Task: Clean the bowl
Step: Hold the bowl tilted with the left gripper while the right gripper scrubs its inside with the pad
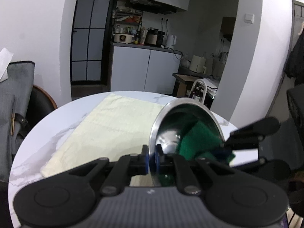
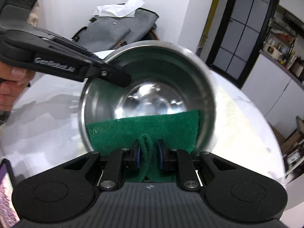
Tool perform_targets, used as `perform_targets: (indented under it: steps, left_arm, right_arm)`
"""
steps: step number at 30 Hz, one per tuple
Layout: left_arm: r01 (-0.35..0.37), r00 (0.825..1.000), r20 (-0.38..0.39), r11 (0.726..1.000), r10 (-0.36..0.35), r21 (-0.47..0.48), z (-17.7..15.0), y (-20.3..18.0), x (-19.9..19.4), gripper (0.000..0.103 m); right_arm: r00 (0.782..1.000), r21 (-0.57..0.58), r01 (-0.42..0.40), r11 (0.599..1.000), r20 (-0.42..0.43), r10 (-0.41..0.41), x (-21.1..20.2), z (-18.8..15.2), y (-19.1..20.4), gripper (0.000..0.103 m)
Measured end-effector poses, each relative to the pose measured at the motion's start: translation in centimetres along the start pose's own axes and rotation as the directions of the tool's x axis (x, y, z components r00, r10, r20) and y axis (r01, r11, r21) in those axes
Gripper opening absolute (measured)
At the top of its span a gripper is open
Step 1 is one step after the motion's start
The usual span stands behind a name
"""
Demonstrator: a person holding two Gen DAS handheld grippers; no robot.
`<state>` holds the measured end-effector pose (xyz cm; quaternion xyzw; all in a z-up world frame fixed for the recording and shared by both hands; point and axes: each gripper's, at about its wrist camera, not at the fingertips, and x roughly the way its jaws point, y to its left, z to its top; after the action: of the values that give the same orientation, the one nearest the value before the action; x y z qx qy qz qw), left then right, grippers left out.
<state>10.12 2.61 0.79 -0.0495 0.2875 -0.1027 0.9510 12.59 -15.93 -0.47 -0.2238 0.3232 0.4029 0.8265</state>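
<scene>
A shiny steel bowl (image 1: pixel 171 131) is held tilted on its side above the white marble table (image 1: pixel 38 152). My left gripper (image 1: pixel 151 158) is shut on the bowl's rim, one pad inside and one outside. My right gripper (image 2: pixel 148 156) is shut on a green scouring cloth (image 2: pixel 144 127), which lies inside the bowl (image 2: pixel 152 95) against its lower wall. The cloth (image 1: pixel 197 140) and the right gripper (image 1: pixel 226 148) also show in the left wrist view. The left gripper (image 2: pixel 106 66) shows at the bowl's upper left rim in the right wrist view.
A pale yellow mat (image 1: pixel 106 129) lies on the table left of the bowl. A grey bag (image 2: pixel 114 30) with white tissue sits on a chair beyond the table. A kitchen counter (image 1: pixel 144 47) with appliances stands far behind.
</scene>
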Motion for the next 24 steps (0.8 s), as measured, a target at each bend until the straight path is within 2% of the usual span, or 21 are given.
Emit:
perform_targets:
  steps: [3, 9, 17, 24]
  left_arm:
    - [-0.002, 1.000, 0.003, 1.000, 0.002, 0.018, 0.1, -0.3, 0.0, 0.008]
    - [-0.002, 1.000, 0.014, 0.996, 0.001, 0.093, 0.1, -1.7, 0.0, 0.009]
    - [-0.022, 1.000, 0.020, 0.988, 0.019, 0.155, -0.1, -2.6, 0.0, 0.011]
    - [-0.026, 0.999, 0.026, 0.990, 0.022, 0.141, -0.9, -2.1, -0.2, 0.012]
  right_arm:
    - [0.996, -0.008, 0.083, 0.997, 0.044, -0.083, -0.5, 0.6, -0.6, 0.009]
    - [0.985, -0.005, 0.129, 0.992, 0.114, -0.127, -0.9, 2.3, -1.7, 0.008]
    - [0.983, -0.031, 0.037, 0.999, 0.180, -0.030, -0.6, 5.2, -0.8, 0.008]
    - [0.975, -0.038, -0.090, 0.995, 0.198, 0.096, -1.1, 6.3, 0.4, 0.008]
